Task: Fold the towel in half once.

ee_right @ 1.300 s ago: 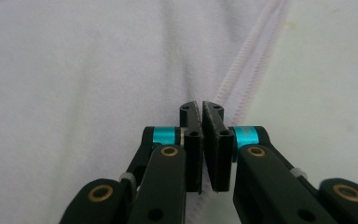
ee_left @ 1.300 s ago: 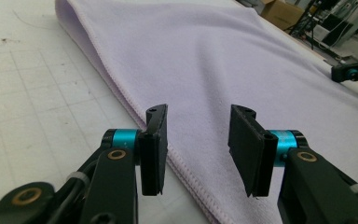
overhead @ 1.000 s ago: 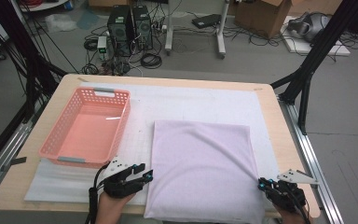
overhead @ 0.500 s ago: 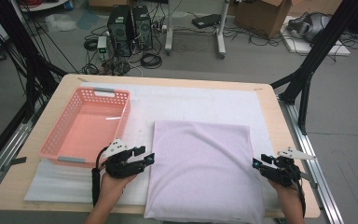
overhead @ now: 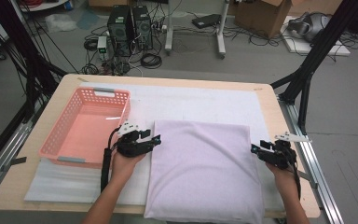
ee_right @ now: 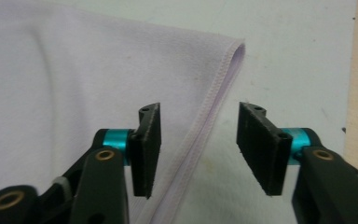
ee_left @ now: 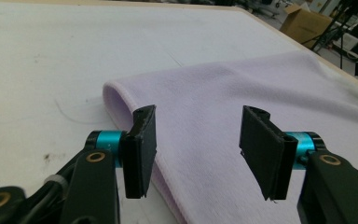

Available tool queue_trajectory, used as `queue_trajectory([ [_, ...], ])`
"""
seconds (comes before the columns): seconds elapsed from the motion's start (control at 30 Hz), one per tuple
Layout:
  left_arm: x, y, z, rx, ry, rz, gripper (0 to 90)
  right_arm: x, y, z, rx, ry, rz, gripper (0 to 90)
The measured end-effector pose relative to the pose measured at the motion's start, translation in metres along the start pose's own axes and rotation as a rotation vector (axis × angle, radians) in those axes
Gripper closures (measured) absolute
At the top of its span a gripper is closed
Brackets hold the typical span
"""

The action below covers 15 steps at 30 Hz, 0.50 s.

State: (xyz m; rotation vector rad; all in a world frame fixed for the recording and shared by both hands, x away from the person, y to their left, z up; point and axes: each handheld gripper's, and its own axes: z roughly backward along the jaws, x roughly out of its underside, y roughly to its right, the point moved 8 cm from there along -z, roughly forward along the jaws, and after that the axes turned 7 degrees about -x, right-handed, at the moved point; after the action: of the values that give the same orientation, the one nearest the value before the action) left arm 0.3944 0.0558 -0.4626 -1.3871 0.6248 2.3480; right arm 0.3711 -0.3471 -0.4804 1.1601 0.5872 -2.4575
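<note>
Lilac fleece cloth, folded flat, with both sets of jaws now apart at its side edges.

Since a second ago I have carried the left gripper (overhead: 154, 138) and the right gripper (overhead: 253, 149) up from the near corners of the folded lilac fleece cloth (overhead: 200, 168) to about halfway along its sides; both pairs of jaws have just been opening and now stand roughly half apart, pressing on nothing. In the left gripper view the cloth's rolled edge (ee_left: 121, 100) runs under the left-hand jaw, with fleece filling the gap; in the right gripper view the stitched hem (ee_right: 209, 112) lies in the gap, just inside the left-hand jaw. I judge the last fold released and a fresh grip coming. Beyond my left jaws sits the pink plastic lattice basket (overhead: 56, 140) on the counter (overhead: 9, 193). Cloth's near edge is cut off in the high view; I cannot count its layers.
</note>
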Motion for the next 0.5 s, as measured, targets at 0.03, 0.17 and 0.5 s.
queue_trajectory([
  [0.03,-0.001,-0.002,-0.005,-0.012,-0.005,-0.001,46.9,-0.003,0.004,-0.005,0.008,-0.012,0.01,53.9],
  [0.17,0.001,-0.014,-0.024,-0.077,-0.051,-0.006,47.7,-0.016,0.013,-0.019,0.036,-0.006,-0.005,50.4],
  [0.5,0.008,-0.029,-0.049,-0.134,-0.153,0.027,46.0,-0.026,0.03,-0.056,0.141,-0.079,0.047,74.9],
])
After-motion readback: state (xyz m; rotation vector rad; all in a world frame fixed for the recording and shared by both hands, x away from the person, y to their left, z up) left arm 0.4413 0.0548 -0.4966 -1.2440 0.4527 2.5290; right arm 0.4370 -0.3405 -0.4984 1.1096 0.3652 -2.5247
